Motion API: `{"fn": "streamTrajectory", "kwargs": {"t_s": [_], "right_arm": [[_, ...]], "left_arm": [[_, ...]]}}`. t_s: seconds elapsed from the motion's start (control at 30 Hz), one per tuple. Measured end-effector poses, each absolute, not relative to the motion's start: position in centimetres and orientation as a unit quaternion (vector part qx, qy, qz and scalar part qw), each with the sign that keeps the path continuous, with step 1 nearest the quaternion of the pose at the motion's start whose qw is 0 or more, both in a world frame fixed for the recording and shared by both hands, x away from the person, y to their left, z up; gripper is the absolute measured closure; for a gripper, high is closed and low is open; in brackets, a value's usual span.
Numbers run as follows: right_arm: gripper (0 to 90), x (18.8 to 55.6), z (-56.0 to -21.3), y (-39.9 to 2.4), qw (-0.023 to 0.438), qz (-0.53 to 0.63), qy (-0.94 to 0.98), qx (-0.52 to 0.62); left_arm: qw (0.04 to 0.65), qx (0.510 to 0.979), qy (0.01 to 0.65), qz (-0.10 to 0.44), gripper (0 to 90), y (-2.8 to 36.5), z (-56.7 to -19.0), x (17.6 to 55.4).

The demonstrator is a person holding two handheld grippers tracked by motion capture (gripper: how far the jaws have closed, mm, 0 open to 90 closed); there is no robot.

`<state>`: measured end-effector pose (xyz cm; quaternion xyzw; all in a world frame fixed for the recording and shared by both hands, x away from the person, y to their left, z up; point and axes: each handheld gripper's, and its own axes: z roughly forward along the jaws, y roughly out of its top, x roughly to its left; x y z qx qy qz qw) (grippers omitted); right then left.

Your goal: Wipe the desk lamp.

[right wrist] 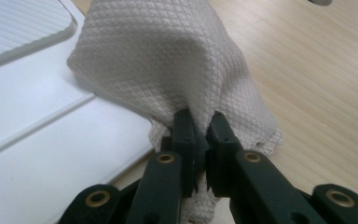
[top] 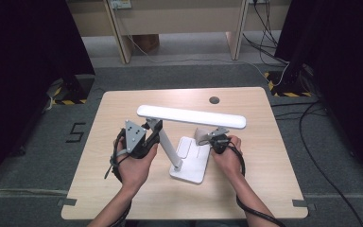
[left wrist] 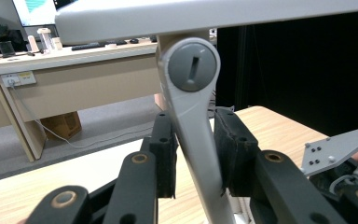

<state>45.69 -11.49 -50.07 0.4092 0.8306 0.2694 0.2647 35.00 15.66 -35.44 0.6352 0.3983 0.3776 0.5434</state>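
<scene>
White desk lamp (top: 189, 142) stands mid-table. Your left gripper (left wrist: 193, 154) brackets its arm (left wrist: 193, 130), jaws narrow; keep that steady. Your right gripper (right wrist: 200, 140) pinches the cloth (right wrist: 168, 60) at the lamp base (right wrist: 51, 154); wipe flat with light pressure.

1. A white desk lamp (top: 189, 137) is seen, its hinge cap (left wrist: 192, 70) grey.
2. An off-white cloth (right wrist: 177, 60) is marked by a fine diamond weave.
3. Black jaws are shown on both grippers.
4. The table (top: 264, 156) is finished in pale wood grain.
</scene>
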Motion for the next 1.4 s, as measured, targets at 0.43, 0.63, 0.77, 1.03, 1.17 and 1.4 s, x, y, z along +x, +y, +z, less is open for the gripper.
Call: {"fn": "streamTrajectory", "kwargs": {"t_s": [0.43,0.63,0.77,1.03,1.17,1.4], "right_arm": [[84.2,46.5,-49.4,-18.3,0.303,0.243,0.774,0.500],[83.3,46.5,-50.1,-21.2,0.320,0.207,0.751,0.540],[74.6,46.4,-50.1,-21.5,0.319,0.212,0.753,0.535],[52.0,43.5,-46.2,-20.1,0.370,0.271,0.724,0.515],[66.5,40.9,-45.4,-16.8,0.347,0.299,0.767,0.449],[90.0,40.9,-49.4,-12.5,0.193,0.317,0.831,0.415]], "left_arm": [[0.542,0.636,0.397,0.380,69.2,15.6,-35.5,35.0],[0.542,0.635,0.397,0.382,69.1,15.6,-35.5,35.0],[0.541,0.635,0.397,0.383,69.0,15.6,-35.5,34.9],[0.539,0.637,0.393,0.386,68.7,15.5,-35.5,35.0],[0.538,0.637,0.394,0.386,68.6,15.5,-35.5,35.0],[0.537,0.640,0.389,0.388,68.1,15.8,-35.5,34.9]]}}
